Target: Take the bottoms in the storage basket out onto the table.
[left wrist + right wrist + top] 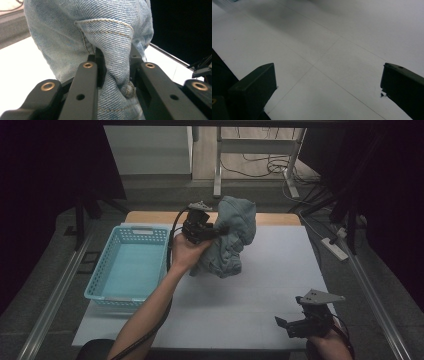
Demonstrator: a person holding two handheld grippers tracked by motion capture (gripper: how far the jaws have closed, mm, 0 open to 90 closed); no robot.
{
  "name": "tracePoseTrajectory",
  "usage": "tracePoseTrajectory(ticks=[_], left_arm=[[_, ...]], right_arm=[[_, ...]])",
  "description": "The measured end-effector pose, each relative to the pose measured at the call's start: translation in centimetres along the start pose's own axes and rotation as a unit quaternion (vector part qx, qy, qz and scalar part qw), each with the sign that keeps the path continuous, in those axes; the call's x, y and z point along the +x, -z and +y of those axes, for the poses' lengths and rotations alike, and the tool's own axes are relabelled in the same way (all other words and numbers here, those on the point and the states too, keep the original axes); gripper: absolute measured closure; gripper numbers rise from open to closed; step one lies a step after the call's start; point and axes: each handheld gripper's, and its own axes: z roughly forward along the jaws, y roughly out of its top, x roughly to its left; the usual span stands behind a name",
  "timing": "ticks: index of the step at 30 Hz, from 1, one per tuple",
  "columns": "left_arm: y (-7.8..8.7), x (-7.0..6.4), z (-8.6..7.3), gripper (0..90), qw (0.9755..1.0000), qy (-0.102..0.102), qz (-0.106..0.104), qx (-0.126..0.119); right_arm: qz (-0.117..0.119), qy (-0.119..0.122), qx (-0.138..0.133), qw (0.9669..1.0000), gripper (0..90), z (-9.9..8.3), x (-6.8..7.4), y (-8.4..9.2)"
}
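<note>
High view: left gripper clamping bunched jeans, carrying; right gripper idling wide; next, lowering into basket at left

Right of the blue basket, the bunched jeans block your way; beyond them, the white tabletop gives you free passage.

One denim garment, one turquoise basket, two hand-held grippers, one white table.
</note>
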Motion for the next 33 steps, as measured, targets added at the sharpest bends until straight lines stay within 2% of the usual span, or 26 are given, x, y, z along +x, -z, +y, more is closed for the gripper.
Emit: tracePoseTrajectory(ticks=[13,23,33], left_arm=[[-2.7,0.7,-2.0,76.4,0.999,0.012,0.008,0.042],[-4.7,1.1,-3.6,75.8,0.9964,0.018,0.016,0.081],[-6.0,1.3,-4.9,74.1,0.9938,0.024,0.017,0.107]], right_arm=[[0.001,0.002,0.0,1.0,0.8,0.0,0.0,0.0],[0.0,0.004,0.002,1.0,0.7,0.0,0.0,0.0],[0.0,0.006,0.003,1.0,0.8,0.0,0.1,-0.1]])
